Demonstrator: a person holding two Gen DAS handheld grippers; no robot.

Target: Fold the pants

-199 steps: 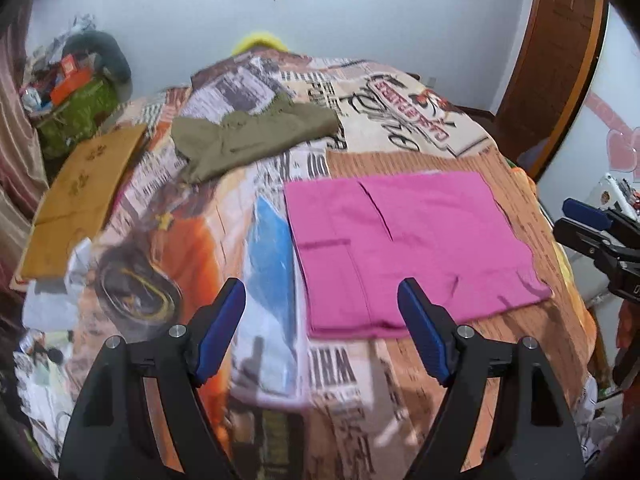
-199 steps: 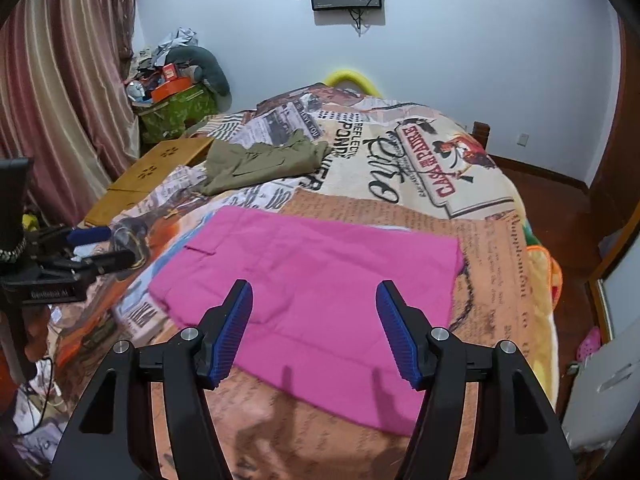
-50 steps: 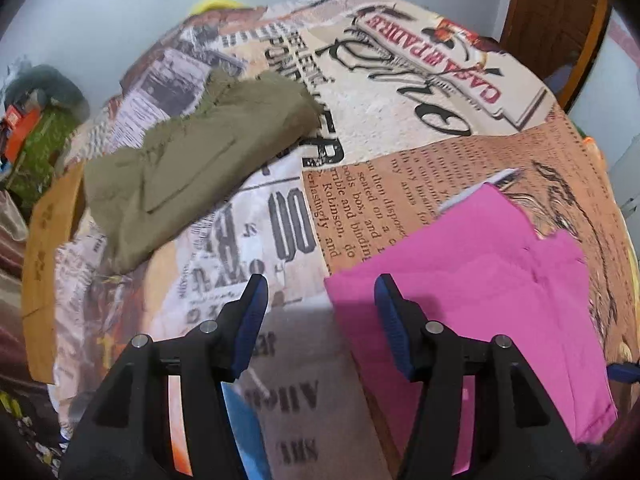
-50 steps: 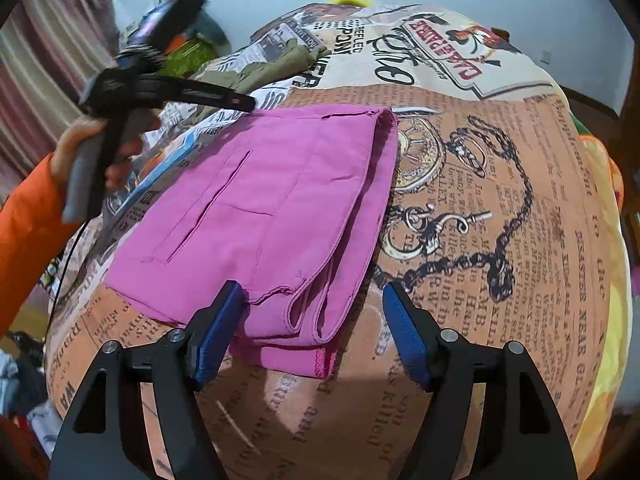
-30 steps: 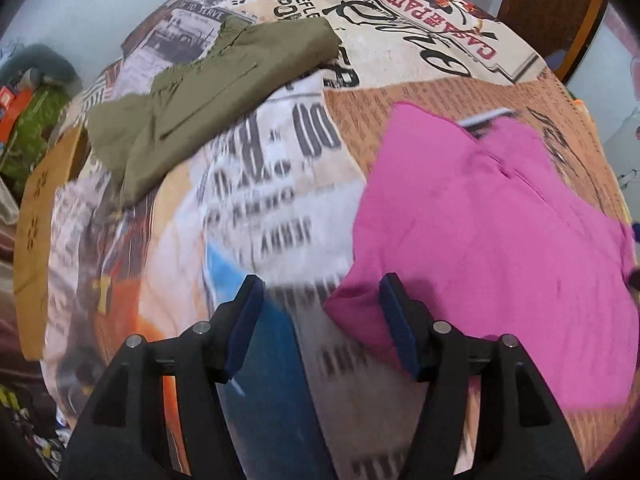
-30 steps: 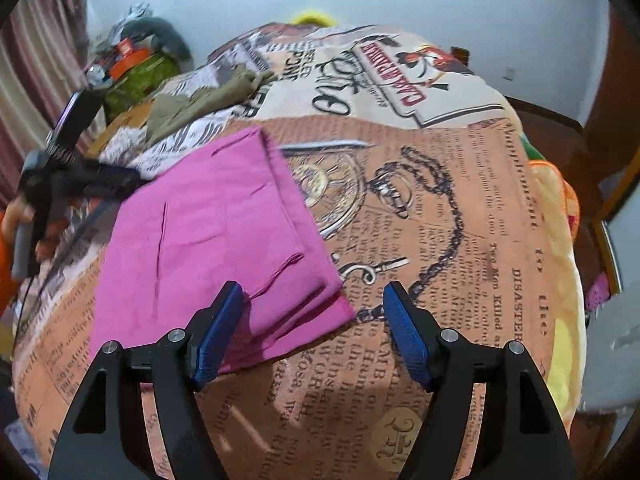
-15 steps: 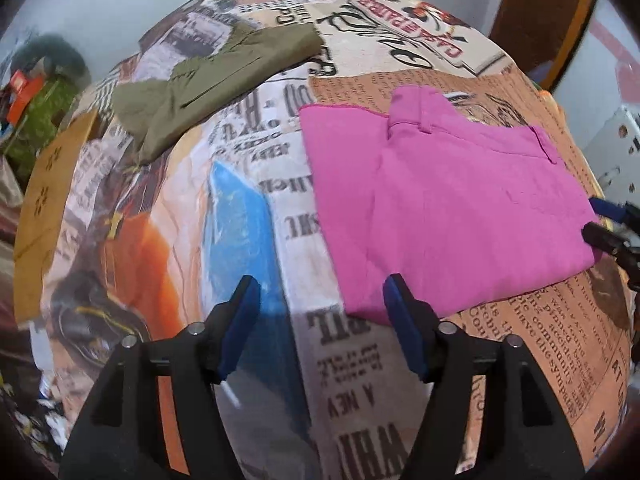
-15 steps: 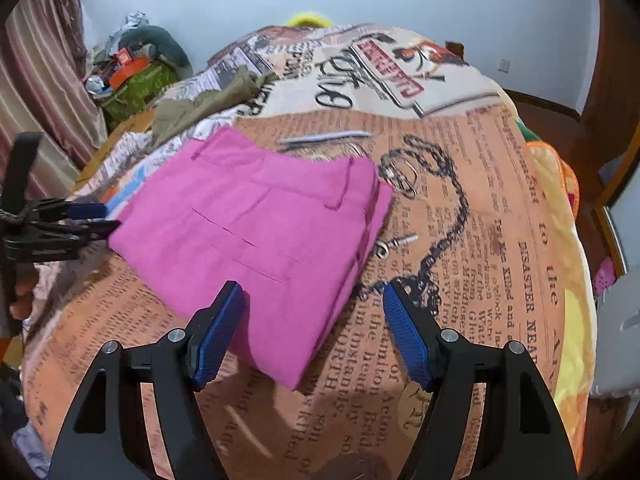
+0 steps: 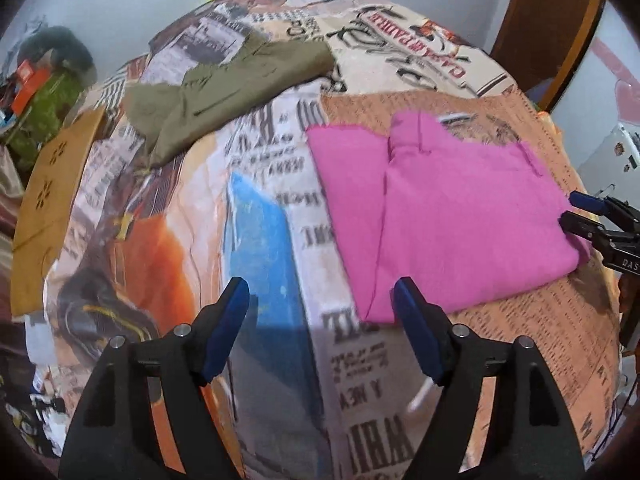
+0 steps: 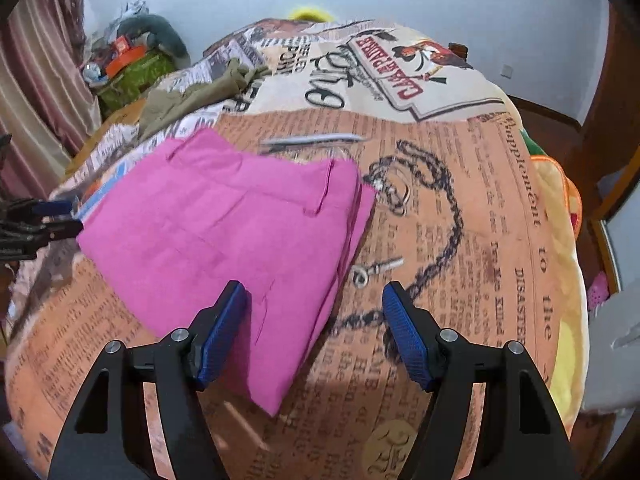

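The pink pants point(image 9: 440, 208) lie folded flat in a rough rectangle on the bed; they also show in the right wrist view point(image 10: 232, 232). My left gripper point(image 9: 322, 326) is open and empty, just short of the pants' near left corner. My right gripper point(image 10: 316, 322) is open and empty above the pants' near right edge. The right gripper also shows at the right edge of the left wrist view point(image 9: 576, 212), by the pants' far side. The left gripper shows at the left edge of the right wrist view point(image 10: 60, 218).
Olive green pants point(image 9: 224, 80) lie crumpled farther back on the newspaper-print bedspread point(image 9: 360, 380). A brown cardboard piece point(image 9: 48, 184) lies along the bed's left side. Clutter point(image 10: 128, 56) is piled in the back left corner. A wooden door point(image 9: 548, 20) stands at the right.
The pink pants were folded smaller and turned on the bed. Both grippers have since let go and drawn back a little from the pants, staying open.
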